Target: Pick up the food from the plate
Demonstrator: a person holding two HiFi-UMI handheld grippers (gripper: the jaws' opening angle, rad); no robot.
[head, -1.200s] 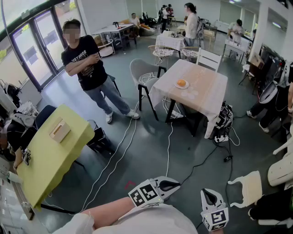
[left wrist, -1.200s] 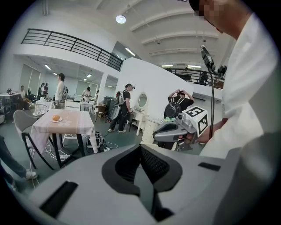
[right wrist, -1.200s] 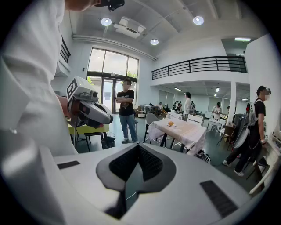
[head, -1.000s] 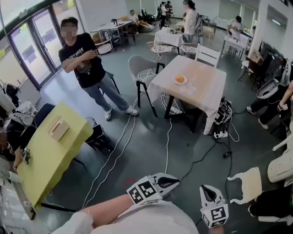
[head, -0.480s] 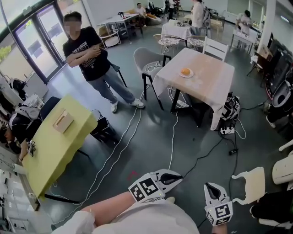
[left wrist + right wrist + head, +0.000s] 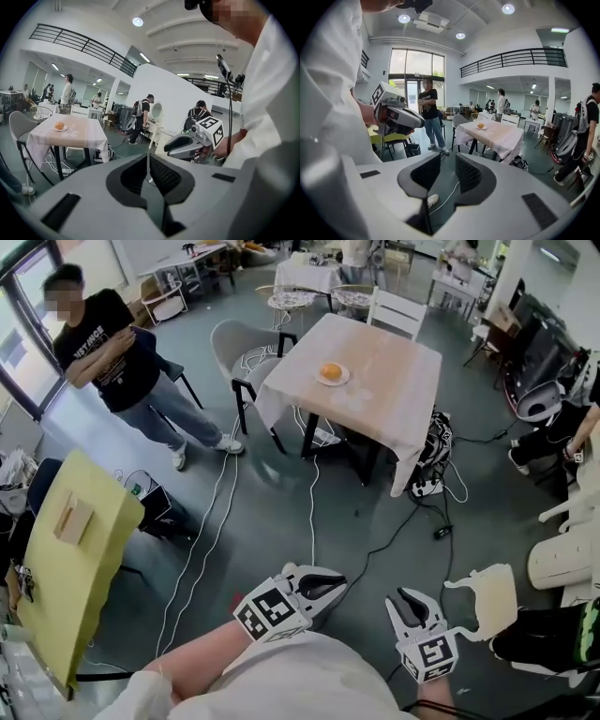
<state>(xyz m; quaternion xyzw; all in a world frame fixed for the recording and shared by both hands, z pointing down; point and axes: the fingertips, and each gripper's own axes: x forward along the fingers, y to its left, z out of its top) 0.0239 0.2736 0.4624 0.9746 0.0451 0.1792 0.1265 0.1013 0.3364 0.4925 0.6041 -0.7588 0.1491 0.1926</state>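
An orange piece of food lies on a small white plate on the cloth-covered table, far ahead across the floor. Both grippers hang low near my body, well short of the table. My left gripper is shut with nothing in it; its pads meet in the left gripper view. My right gripper is opening its jaws, a clear gap shows and only floor lies between them. The food appears small and distant in both gripper views.
A person in a black T-shirt stands left of the table. A grey chair and a white chair flank it. Cables run over the floor. A yellow-green table is at left, a white chair at right.
The view has swung so the table now sits nearer the top middle. The right gripper's jaws have parted from shut. Both grippers stay low in front of me.
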